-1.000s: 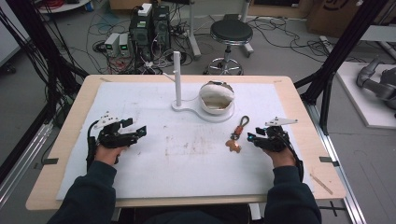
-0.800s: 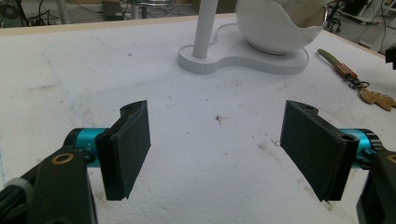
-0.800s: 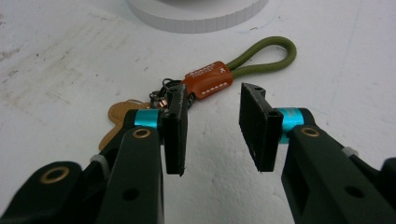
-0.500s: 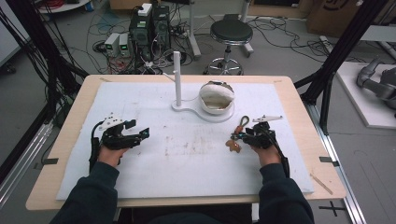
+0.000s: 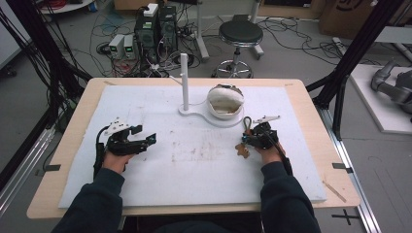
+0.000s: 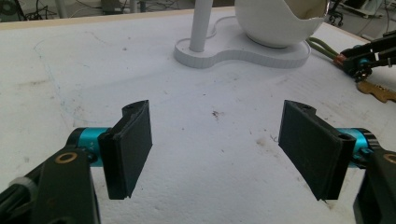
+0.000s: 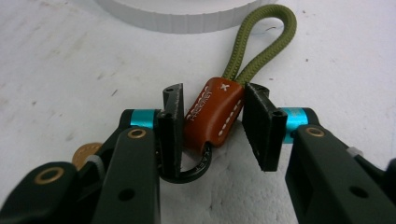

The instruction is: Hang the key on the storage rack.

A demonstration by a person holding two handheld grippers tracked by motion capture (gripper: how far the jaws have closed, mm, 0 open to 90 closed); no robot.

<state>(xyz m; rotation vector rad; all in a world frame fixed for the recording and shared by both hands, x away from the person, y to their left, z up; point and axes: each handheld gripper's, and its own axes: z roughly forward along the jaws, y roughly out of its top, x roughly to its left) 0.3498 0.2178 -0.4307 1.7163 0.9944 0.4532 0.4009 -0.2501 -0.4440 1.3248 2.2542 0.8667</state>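
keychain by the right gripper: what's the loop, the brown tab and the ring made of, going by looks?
Loop: olive woven cord, probably nylon or similar; a braided rib texture shows. Brown tab: looks like smooth tan leather, with white stitching and an embossed stamp, though faux leather can't be excluded. Ring: dark, glossy, likely coated metal, with faint lettering. The right gripper has its jaws either side of the tab.
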